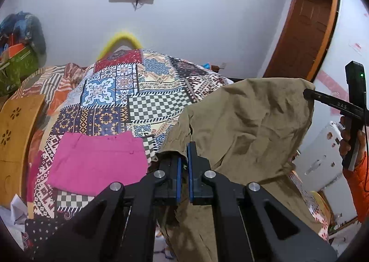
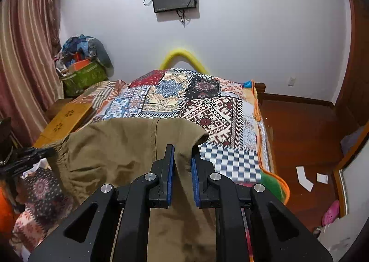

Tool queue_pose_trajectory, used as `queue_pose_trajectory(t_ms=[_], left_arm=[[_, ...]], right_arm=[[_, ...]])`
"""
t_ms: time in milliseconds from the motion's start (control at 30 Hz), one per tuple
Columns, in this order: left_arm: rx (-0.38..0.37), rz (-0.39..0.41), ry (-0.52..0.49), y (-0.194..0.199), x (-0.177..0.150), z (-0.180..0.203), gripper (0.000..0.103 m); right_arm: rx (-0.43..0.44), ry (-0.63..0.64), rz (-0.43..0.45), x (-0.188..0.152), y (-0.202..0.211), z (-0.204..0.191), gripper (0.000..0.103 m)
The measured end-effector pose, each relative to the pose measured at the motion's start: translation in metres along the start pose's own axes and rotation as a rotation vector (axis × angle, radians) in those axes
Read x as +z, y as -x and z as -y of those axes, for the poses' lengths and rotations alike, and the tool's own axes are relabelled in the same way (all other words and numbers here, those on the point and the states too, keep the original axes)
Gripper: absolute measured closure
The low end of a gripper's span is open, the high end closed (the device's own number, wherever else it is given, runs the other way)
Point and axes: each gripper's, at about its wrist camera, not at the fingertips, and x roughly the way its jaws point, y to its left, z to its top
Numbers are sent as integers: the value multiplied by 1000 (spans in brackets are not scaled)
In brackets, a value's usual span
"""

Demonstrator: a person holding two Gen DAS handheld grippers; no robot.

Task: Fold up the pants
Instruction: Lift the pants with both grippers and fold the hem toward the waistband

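Note:
Khaki pants (image 1: 249,123) hang stretched in the air above the patchwork bed cover (image 1: 129,91). My left gripper (image 1: 183,158) is shut on one upper corner of them. My right gripper (image 2: 182,158) is shut on the other upper corner of the khaki pants (image 2: 120,155), and the cloth runs down between its blue pads. The right gripper also shows at the right edge of the left wrist view (image 1: 309,93). The left gripper shows at the left edge of the right wrist view (image 2: 46,152). The lower part of the pants is hidden under the grippers.
A folded pink garment (image 1: 99,162) lies on the bed cover (image 2: 207,109) at the left. A wooden side table (image 1: 16,132) and a green bag (image 2: 83,77) stand left of the bed. Wooden floor (image 2: 304,137) with paper scraps (image 2: 304,179) lies to the right.

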Motion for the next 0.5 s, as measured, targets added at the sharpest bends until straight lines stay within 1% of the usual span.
queue_pose_trajectory(t_ms=[100, 200, 267, 333, 500], left_arm=[[-3, 0, -29, 18, -7, 14, 99], [-22, 1, -48, 34, -17, 25, 99], [-25, -3, -61, 44, -26, 33, 99], [-26, -10, -68, 50, -34, 38, 99], [-30, -23, -86, 61, -56, 45, 99]], right_arm=[[15, -25, 1, -11, 18, -1, 91], [7, -26, 2, -27, 35, -5, 91], [16, -39, -1, -37, 44, -5, 91], [30, -59, -6, -47, 52, -5, 91], [21, -81, -34, -79, 63, -7, 91]])
